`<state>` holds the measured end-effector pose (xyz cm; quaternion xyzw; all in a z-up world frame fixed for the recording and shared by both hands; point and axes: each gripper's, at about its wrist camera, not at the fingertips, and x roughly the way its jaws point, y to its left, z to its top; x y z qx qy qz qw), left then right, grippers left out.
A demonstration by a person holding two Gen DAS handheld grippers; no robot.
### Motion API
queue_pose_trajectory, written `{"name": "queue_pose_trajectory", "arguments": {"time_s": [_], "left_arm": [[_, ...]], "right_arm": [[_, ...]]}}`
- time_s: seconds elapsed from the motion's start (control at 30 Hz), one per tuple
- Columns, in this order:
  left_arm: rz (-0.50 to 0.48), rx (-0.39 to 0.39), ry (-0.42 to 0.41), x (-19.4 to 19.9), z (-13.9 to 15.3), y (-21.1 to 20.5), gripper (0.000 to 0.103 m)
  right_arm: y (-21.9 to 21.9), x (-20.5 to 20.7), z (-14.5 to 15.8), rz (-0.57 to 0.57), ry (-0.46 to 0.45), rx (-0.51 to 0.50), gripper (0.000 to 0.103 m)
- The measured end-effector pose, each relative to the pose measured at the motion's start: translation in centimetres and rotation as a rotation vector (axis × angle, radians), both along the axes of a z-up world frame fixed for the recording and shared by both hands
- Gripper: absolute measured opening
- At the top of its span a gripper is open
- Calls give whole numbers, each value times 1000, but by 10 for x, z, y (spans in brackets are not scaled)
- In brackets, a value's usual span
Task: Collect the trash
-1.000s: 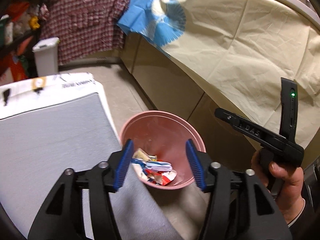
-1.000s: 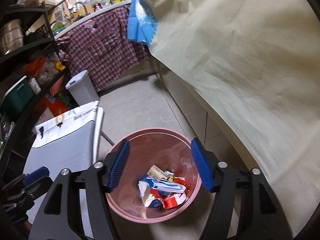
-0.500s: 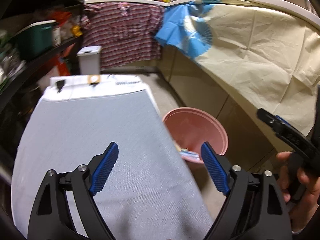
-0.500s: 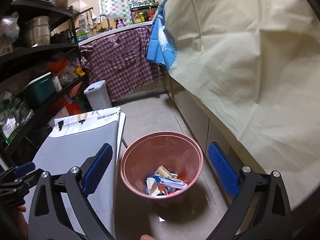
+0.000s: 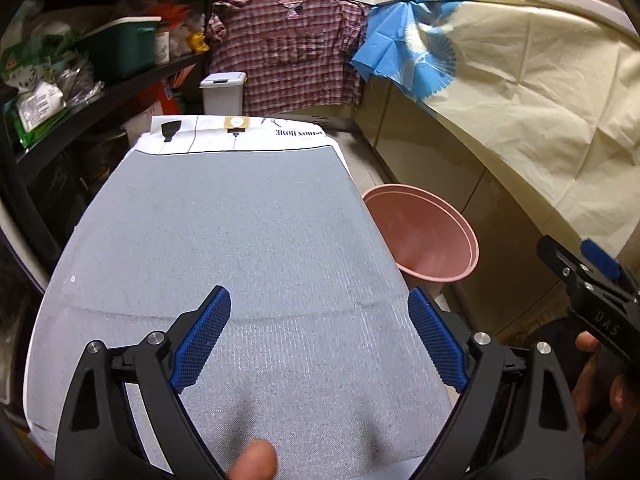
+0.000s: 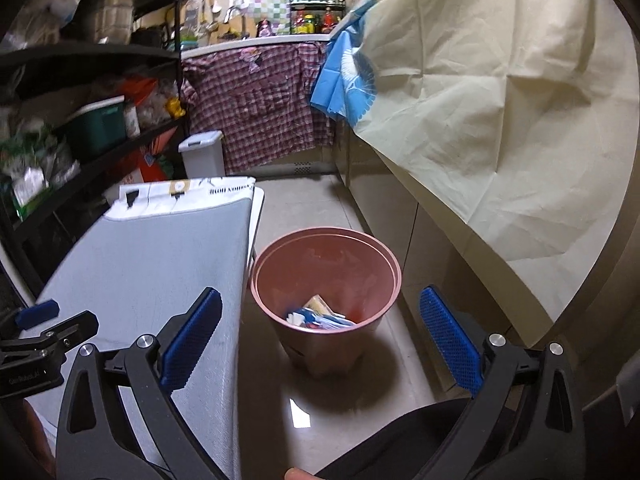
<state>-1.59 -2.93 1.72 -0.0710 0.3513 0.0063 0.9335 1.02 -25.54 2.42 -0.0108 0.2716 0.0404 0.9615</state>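
Note:
A pink bin (image 6: 320, 264) stands on the floor beside the grey-topped table (image 5: 240, 232). Crumpled wrappers and paper trash (image 6: 320, 316) lie at its bottom. In the left wrist view the bin (image 5: 440, 240) shows only its inner wall, right of the table edge. My left gripper (image 5: 318, 294) hovers over the bare grey tabletop, its jaws opening with nothing between them. My right gripper (image 6: 320, 293) stands wide open and empty, back from the bin and above the floor, with the bin framed between its blue pads (image 6: 448, 344).
Black shelves (image 5: 80, 80) packed with boxes and bags run along the left. A white lidded bin (image 5: 222, 92) and a hanging plaid shirt (image 5: 288, 48) stand at the far end. A cream cloth (image 5: 540, 120) drapes over the counter on the right.
Both grippers have drawn back from over the pink bin and spread their jaws wider. The left one has swung left, over the grey tabletop.

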Motion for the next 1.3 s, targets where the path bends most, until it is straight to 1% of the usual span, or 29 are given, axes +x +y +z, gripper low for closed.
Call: {"name": "queue_pose_trajectory", "arguments": {"time_s": [0.1, 0.2, 0.47, 1.3], "left_arm": [[-6, 3, -5, -1, -1, -2, 87], [-5, 5, -4, -1, -3, -1, 87], [0, -11, 1, -1, -3, 1, 87], [-7, -14, 2, 0, -4, 0, 87]], "right_arm": [[-1, -2, -1, -11, -1, 0, 98], [-2, 1, -3, -10, 18, 3, 98], [-3, 4, -5, -6, 30, 20, 98], [-3, 3, -6, -6, 27, 23, 98]]}}
